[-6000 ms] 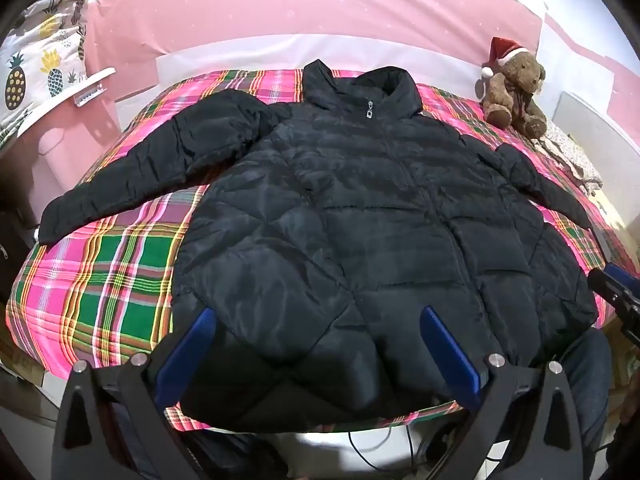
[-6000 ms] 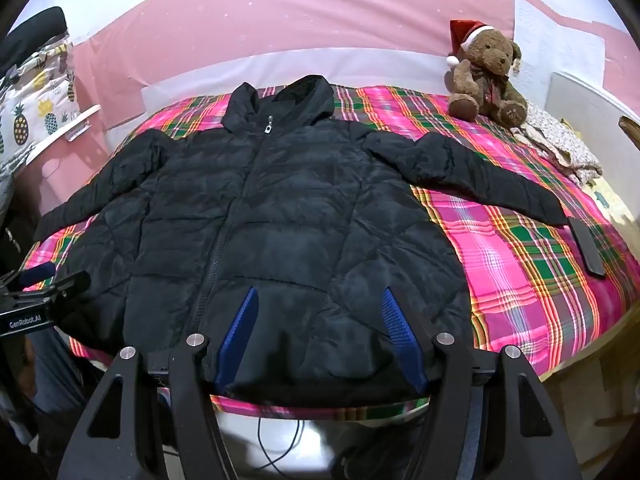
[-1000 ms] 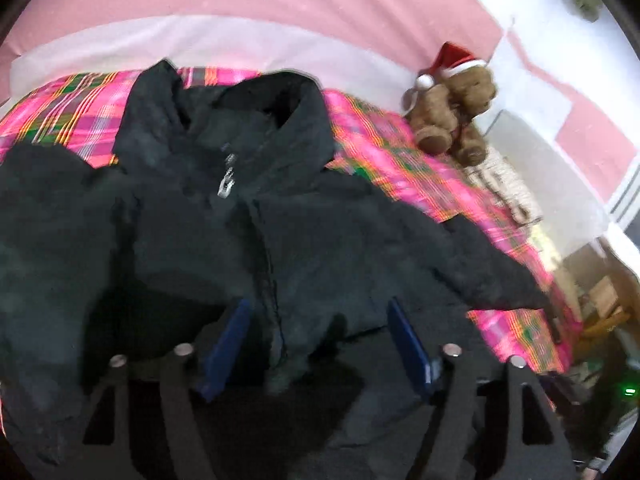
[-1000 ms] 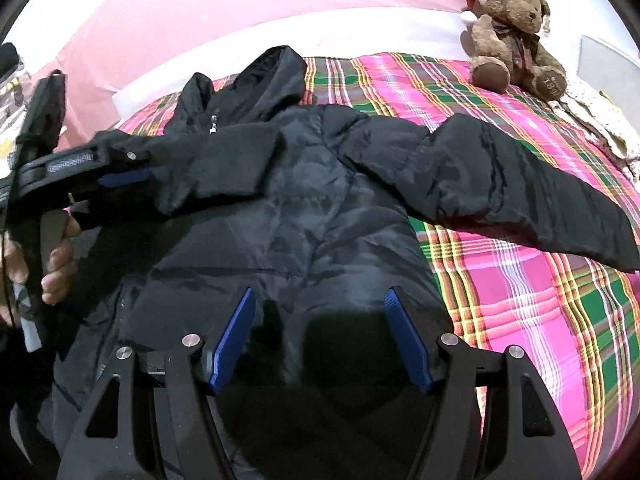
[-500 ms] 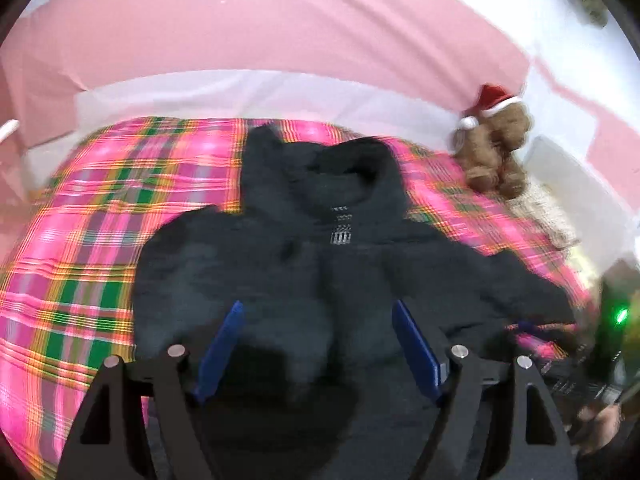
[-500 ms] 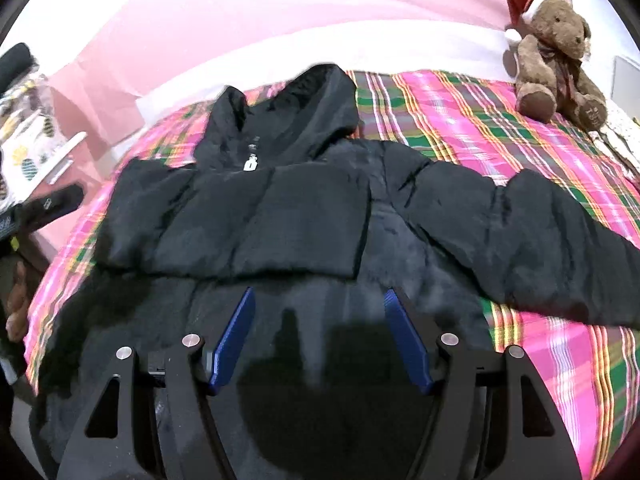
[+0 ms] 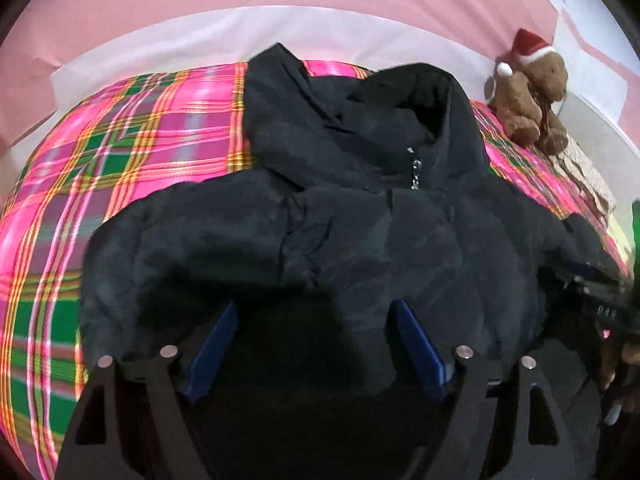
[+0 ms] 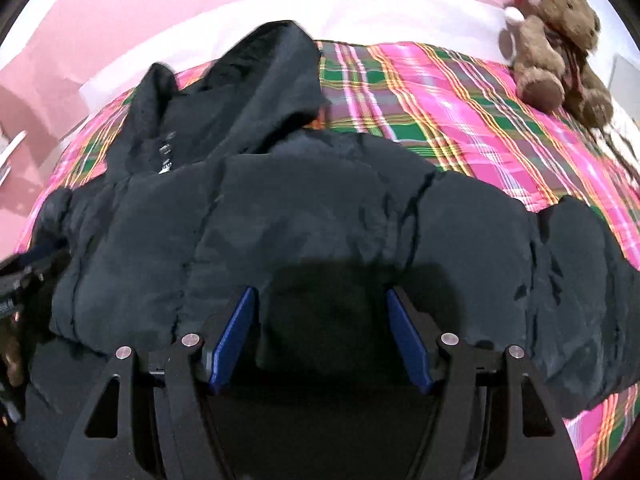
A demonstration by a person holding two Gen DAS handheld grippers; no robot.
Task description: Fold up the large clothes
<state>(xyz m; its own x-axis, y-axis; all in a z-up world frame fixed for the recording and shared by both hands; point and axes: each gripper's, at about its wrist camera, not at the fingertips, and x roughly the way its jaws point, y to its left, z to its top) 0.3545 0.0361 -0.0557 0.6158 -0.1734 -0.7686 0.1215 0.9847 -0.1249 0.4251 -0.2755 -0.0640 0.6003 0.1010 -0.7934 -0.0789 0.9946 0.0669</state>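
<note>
A black puffer jacket (image 7: pixel 360 220) lies front up on a plaid bed cover (image 7: pixel 120 160), hood toward the headboard. One sleeve is folded across the chest. It also fills the right wrist view (image 8: pixel 320 216), where the other sleeve is bunched against the body at right. My left gripper (image 7: pixel 314 308) hovers open and empty just above the jacket's middle. My right gripper (image 8: pixel 320 292) is also open and empty, close over the folded sleeve. The right gripper's body shows at the right edge of the left wrist view (image 7: pixel 600 304).
A teddy bear with a Santa hat (image 7: pixel 528 92) sits at the bed's far right corner, also in the right wrist view (image 8: pixel 556 44). A pink wall and white headboard strip (image 7: pixel 160 40) run behind. Plaid cover lies bare to the left (image 7: pixel 60 240) and right (image 8: pixel 480 128).
Both grippers have moved closer over the jacket. The left sleeve, carried over a second ago, now lies across the chest, and the right sleeve has been drawn in toward the body.
</note>
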